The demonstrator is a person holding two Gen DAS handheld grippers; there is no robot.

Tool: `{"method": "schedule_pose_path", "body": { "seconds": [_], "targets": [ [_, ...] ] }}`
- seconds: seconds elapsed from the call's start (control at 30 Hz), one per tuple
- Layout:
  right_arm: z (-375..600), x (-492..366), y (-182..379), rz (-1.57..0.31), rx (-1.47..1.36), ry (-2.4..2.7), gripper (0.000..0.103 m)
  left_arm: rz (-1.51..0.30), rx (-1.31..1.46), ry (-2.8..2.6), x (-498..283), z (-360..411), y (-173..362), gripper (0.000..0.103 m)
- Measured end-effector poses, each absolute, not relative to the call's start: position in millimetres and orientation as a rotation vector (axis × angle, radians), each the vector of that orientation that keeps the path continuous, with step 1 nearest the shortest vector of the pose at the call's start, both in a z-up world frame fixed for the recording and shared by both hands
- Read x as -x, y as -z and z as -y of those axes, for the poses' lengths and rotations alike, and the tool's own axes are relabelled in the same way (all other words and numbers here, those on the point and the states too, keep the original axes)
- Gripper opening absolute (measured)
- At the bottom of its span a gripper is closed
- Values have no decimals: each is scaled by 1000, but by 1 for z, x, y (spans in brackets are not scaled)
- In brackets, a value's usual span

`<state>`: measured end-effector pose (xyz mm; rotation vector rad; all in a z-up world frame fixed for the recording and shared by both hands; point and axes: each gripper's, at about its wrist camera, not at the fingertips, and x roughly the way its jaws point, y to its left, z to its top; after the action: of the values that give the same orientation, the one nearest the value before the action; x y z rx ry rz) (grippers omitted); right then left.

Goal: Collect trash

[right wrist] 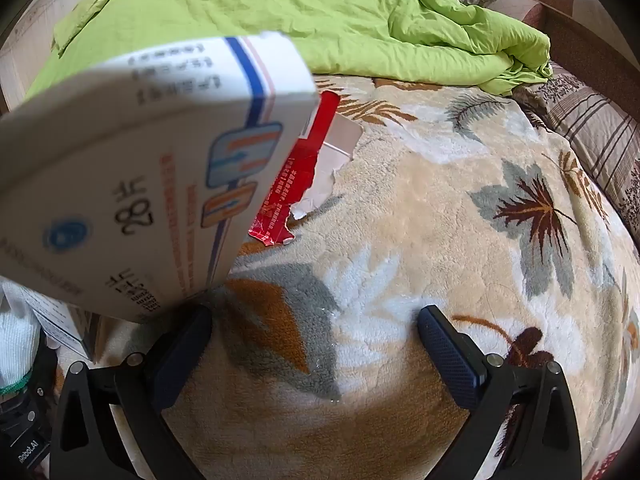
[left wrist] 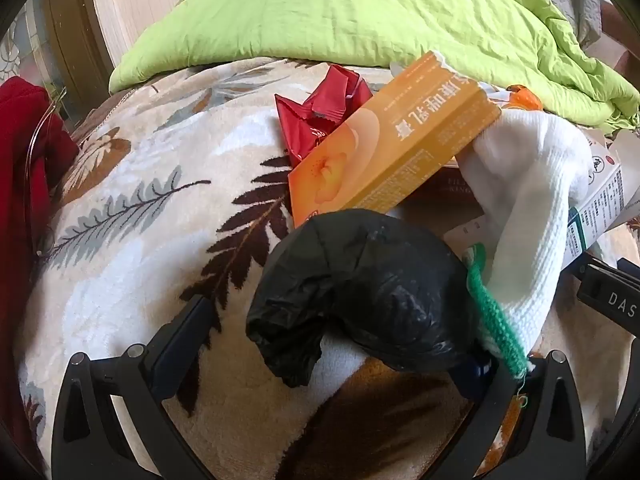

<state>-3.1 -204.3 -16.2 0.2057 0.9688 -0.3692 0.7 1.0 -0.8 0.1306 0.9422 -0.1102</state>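
Observation:
On a leaf-patterned blanket (left wrist: 132,208) lies a crumpled black plastic bag (left wrist: 368,280). It sits between the fingers of my left gripper (left wrist: 336,336), leaning against the right one and clear of the left, so the jaws stand wide open. Behind the bag are an orange box (left wrist: 392,140), a red foil wrapper (left wrist: 320,108) and a white knit glove (left wrist: 528,200) with a green cuff. My right gripper (right wrist: 314,316) is open over bare blanket. A tilted white box (right wrist: 140,172) looms by its left fingertip, with a torn red carton (right wrist: 296,184) behind it.
A rumpled green duvet (right wrist: 320,12) covers the far side of the bed. A striped pillow (right wrist: 592,136) lies at the right edge and dark red cloth (left wrist: 24,160) at the left. A white-and-green printed box (left wrist: 600,200) sits right of the glove.

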Motion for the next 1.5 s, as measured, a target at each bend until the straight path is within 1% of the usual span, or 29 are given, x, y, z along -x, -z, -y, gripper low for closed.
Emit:
{"method": "schedule_pose_path", "body": {
  "seconds": [0.27,0.37,0.53,0.63,0.73,0.8,0.9,1.0,1.13,1.3,1.5],
  "targets": [
    [206,2,14,-967,-211,368,103,-944,-151,101,-10,-5,3,103],
    [207,2,15,-983,-212,355,103,-899,-135,157,5,-9,-6,103],
    [218,19,-1,-1080,-214,225,103,-845,-182,197,37,1,-37,103],
    [222,53,-19,-1066,-224,192,103,-822,-132,249,66,0,-59,103],
    [221,95,-44,-1007,-250,161,103,-694,-126,260,109,-4,-89,103],
    [217,122,-59,-938,-241,168,103,-645,-123,235,132,-9,-102,103],
    [199,164,-76,-816,-209,204,103,-595,-113,225,165,-18,-106,103],
    [190,199,-88,-698,-187,245,103,-504,-154,185,198,-26,-103,103],
    [173,224,-93,-641,-145,292,103,-495,-195,169,211,-31,-98,103],
    [159,247,-98,-589,-84,284,103,-489,-129,156,212,-45,-97,103],
    [147,263,-105,-487,-30,316,103,-473,-126,147,217,-45,-98,103]
  ]
}}
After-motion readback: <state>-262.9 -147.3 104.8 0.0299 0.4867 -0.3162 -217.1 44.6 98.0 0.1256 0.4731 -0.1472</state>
